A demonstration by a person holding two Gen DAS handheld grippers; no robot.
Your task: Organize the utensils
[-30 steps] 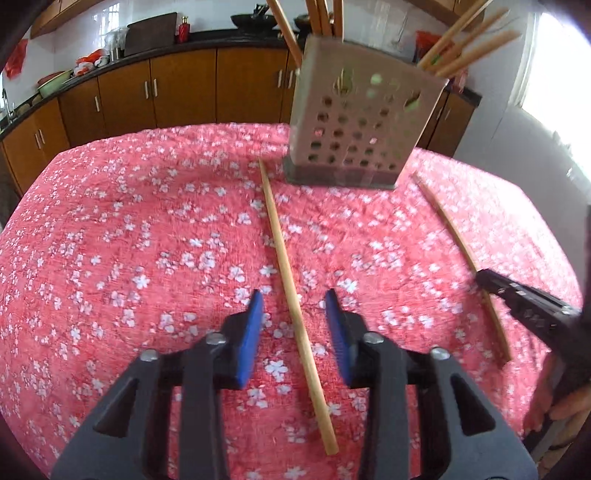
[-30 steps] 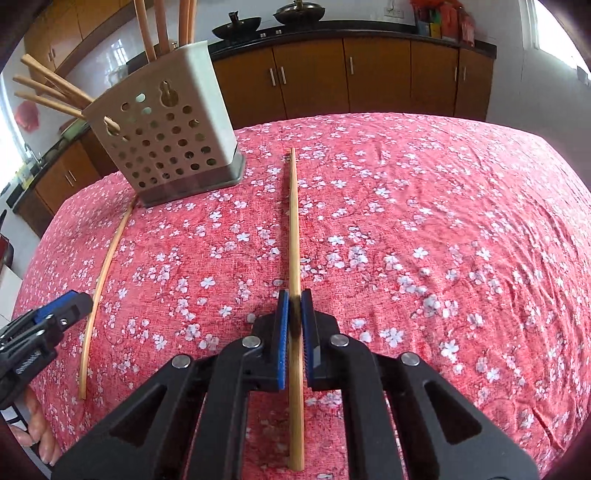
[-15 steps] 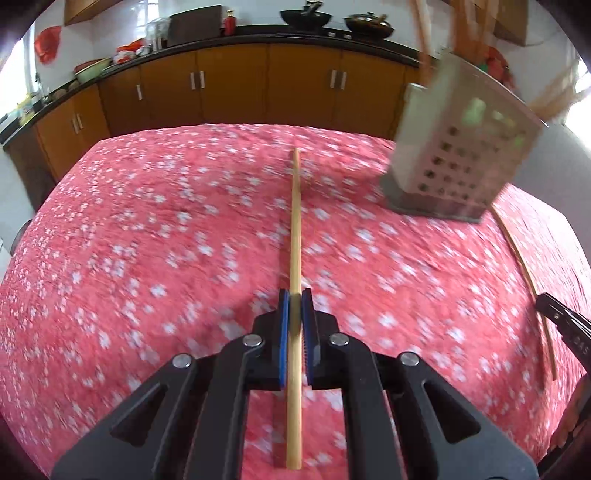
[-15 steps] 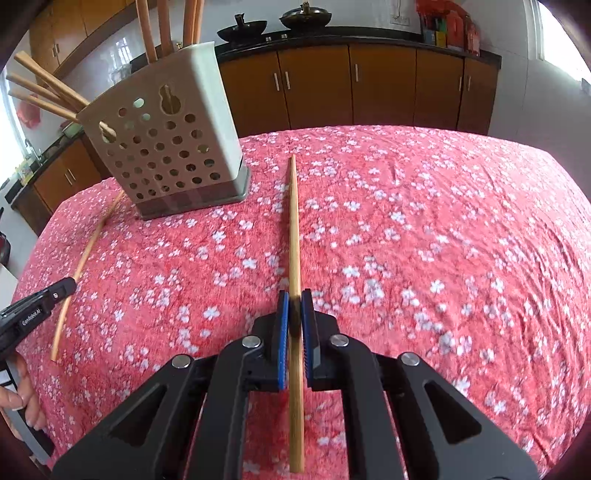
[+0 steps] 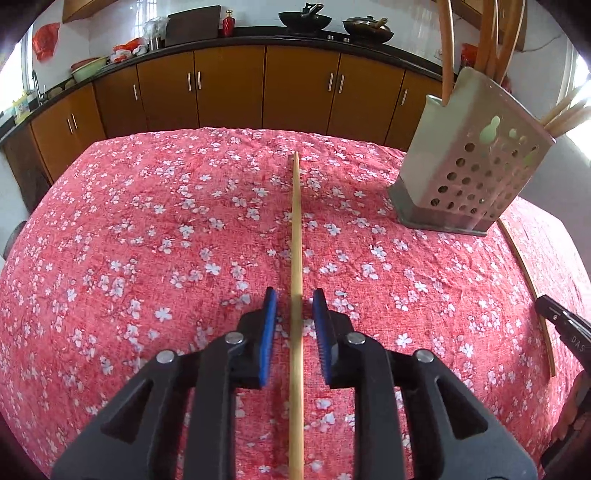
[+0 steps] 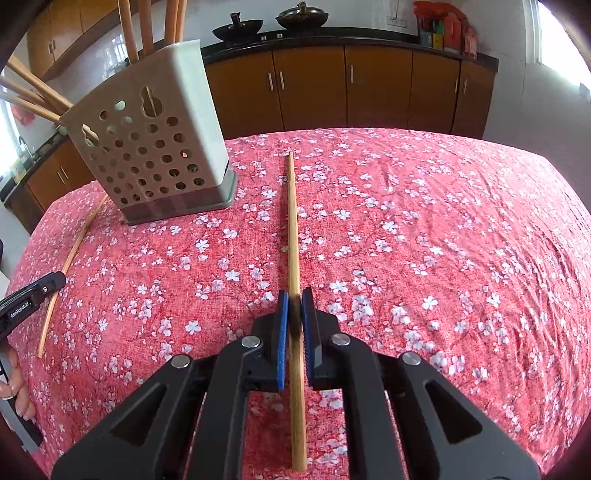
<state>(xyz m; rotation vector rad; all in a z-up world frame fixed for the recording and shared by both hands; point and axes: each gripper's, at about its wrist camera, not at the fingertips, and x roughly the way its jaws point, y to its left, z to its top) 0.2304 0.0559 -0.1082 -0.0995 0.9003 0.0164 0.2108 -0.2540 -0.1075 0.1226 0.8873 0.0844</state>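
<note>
1. The perforated grey plastic utensil holder (image 5: 469,173) stands on a counter draped in a red cloth with white blossoms (image 5: 147,240); several long wooden chopsticks (image 5: 447,48) already lean inside it.

2. Left of the holder, as the left wrist camera sees it, a pale wooden chopstick (image 5: 296,258) runs straight away from the left gripper (image 5: 294,314). The shaft lies between the blue-padded fingers (image 5: 269,332), which are opening: a clear gap shows on each side of the wood, and neither pad presses it.

3. On the holder's other side, a second pale wooden chopstick (image 6: 294,258) is clamped by the right gripper (image 6: 294,317). Its blue fingers (image 6: 282,332) stand narrow, pinched tight on the shaft, with the thick end reaching back past them towards the camera and the thin tip ending just beside the holder's base.

4. Each gripper appears at the edge of the other's view, well apart from the holder; beside the left gripper in the right wrist view, a person's fingertips (image 6: 20,402) show at the frame edge.

5. Beyond the holder, brown wooden kitchen cabinets (image 6: 314,88) line the wall under a dark worktop, where two black woks (image 6: 269,24) sit.
</note>
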